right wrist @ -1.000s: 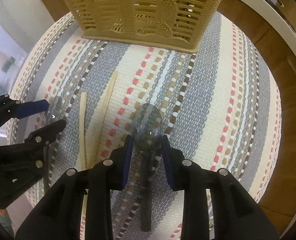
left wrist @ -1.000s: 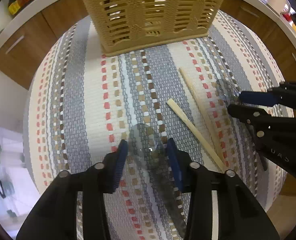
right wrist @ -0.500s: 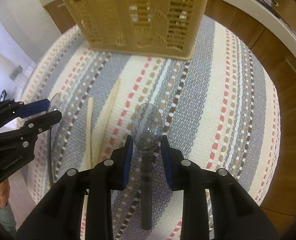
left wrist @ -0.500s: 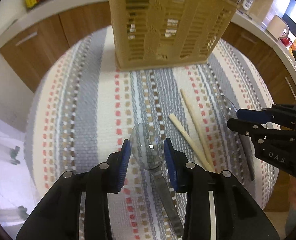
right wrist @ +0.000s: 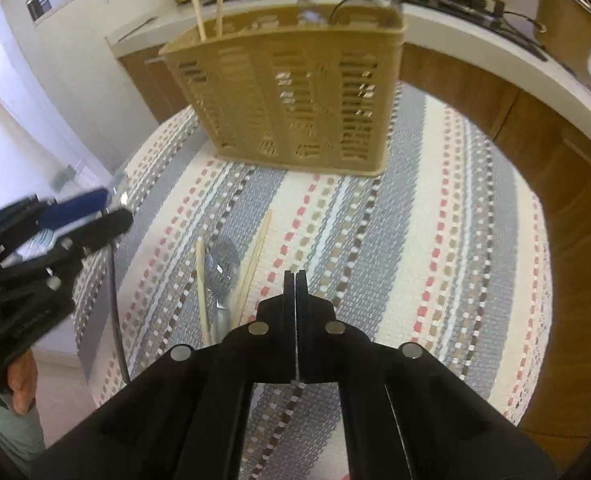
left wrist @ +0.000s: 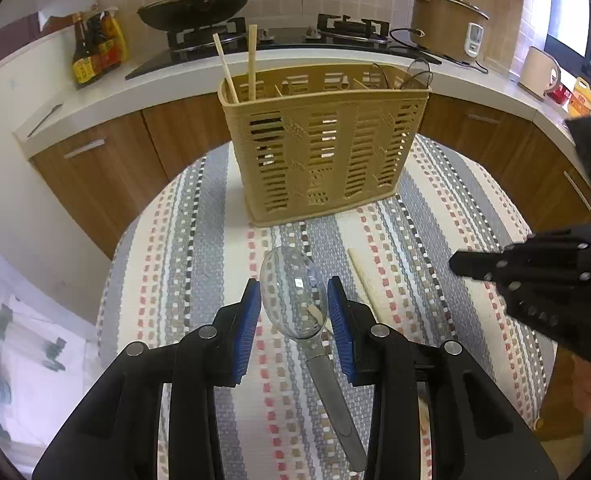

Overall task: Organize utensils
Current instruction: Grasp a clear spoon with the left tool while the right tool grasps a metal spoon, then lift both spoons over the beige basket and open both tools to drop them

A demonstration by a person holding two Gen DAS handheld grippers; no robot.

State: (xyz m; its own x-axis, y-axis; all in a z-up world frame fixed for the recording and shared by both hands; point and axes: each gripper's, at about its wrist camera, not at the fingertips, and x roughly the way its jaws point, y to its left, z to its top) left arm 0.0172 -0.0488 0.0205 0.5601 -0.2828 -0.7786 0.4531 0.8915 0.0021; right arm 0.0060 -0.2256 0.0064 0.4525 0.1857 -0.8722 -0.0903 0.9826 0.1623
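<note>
My left tongs (left wrist: 293,306) grip a clear spoon (left wrist: 295,300) above the bench (left wrist: 199,248). My right tongs (right wrist: 295,280) are pressed together, empty.

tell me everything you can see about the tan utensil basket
The basket is a tan, plastic-looking rectangular caddy with slatted, patterned walls and dividers along its open top. It stands upright on the striped cloth, at the far side by the kitchen counter. Two wooden chopsticks stand in its left end compartment, and clear utensils poke out at the right end.
</note>
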